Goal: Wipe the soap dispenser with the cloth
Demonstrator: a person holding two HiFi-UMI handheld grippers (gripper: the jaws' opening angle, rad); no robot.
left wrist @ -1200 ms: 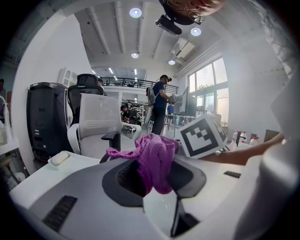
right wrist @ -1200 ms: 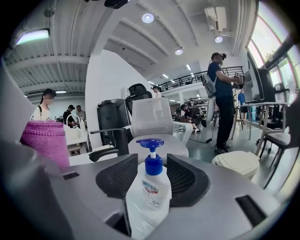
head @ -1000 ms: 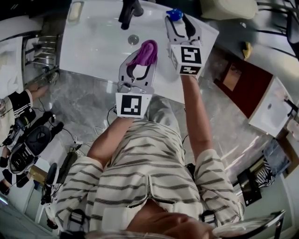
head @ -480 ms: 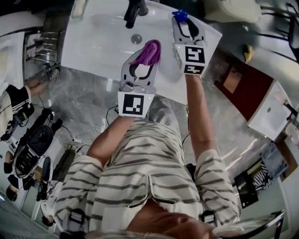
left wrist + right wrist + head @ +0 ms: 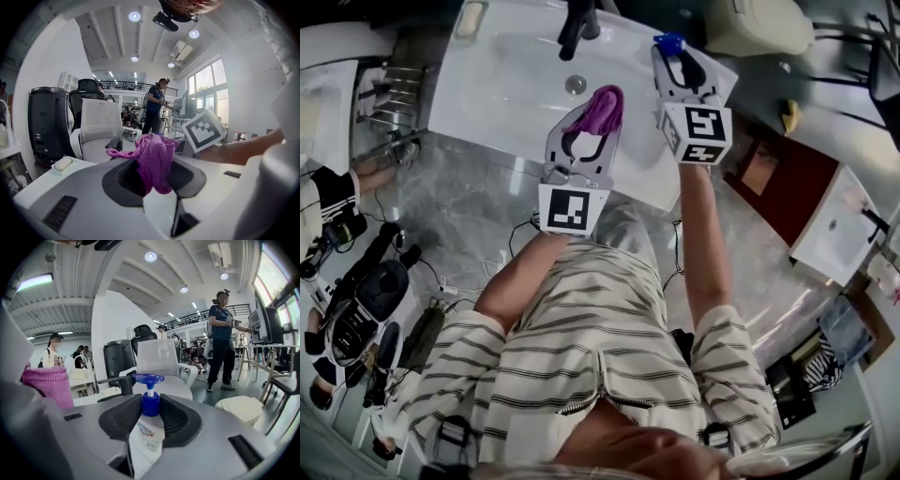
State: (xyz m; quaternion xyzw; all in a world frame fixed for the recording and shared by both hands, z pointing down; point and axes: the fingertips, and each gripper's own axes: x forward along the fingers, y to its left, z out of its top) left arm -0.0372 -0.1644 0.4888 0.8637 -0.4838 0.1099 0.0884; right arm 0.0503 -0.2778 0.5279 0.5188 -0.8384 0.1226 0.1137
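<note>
The soap dispenser (image 5: 148,423), a white bottle with a blue pump head (image 5: 669,42), stands upright between the jaws of my right gripper (image 5: 677,58), which closed in the past second and is shut on it just below the blue collar. In the head view it hangs above the right end of the white washbasin (image 5: 502,84). My left gripper (image 5: 595,114) is shut on a bunched purple knitted cloth (image 5: 153,159), held over the basin's front part, left of the dispenser and apart from it. The cloth (image 5: 47,385) also shows at the left of the right gripper view.
A dark tap (image 5: 578,23) and a drain (image 5: 575,83) sit at the basin's back. A bar of soap (image 5: 472,19) lies at its far left corner. A white toilet (image 5: 759,23) stands to the right. Cables and gear (image 5: 370,300) lie on the marble floor.
The right gripper has closed on the dispenser and lifted it a little, shifting right in the head view. The left gripper with the cloth has stayed nearly still.
</note>
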